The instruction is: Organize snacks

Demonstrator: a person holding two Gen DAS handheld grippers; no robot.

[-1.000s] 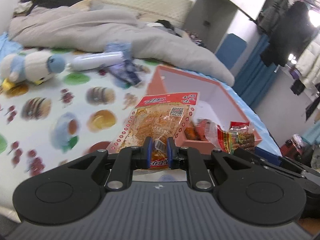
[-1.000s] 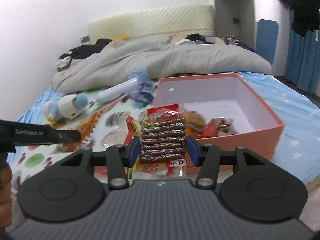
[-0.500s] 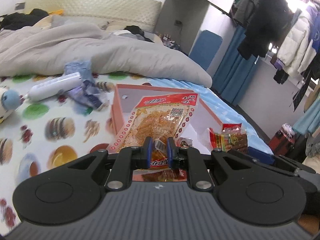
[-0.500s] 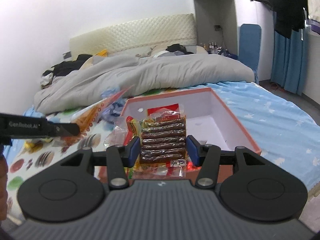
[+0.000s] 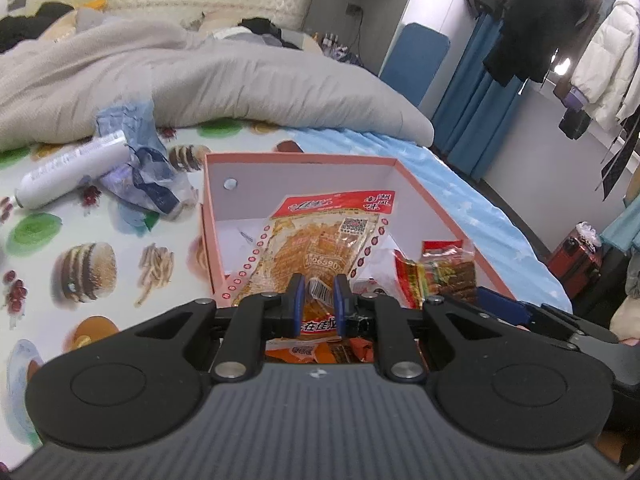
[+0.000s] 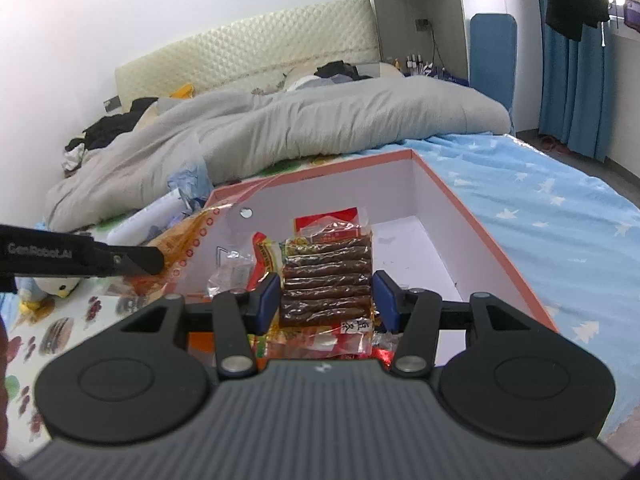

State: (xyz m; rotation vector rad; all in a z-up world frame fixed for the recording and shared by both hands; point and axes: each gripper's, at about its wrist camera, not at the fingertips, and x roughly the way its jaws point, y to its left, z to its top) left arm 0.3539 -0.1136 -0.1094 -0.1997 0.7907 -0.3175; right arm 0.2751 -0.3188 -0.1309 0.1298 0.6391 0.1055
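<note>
1. Matt black plastic on left gripper (image 5: 318,300) and right gripper (image 6: 326,298), ribbed grey housing, blue rubbery pads (image 6: 267,298), bright metal rivets.
2. Glossy clear film on orange snack packet (image 5: 320,240) and brown stick packet (image 6: 326,276), crinkled.
3. Matt card on box (image 5: 420,196), salmon outside, white inside.
4. Soft printed cloth on bed sheet (image 5: 100,264).
5. Rumpled matt grey cloth on duvet (image 5: 200,76).
6. Quilted cream padding on headboard (image 6: 260,44).

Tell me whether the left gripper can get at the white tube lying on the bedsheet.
Probably not yet: the left gripper is shut on the orange snack packet over the box. The white tube lies unobstructed, left.
</note>
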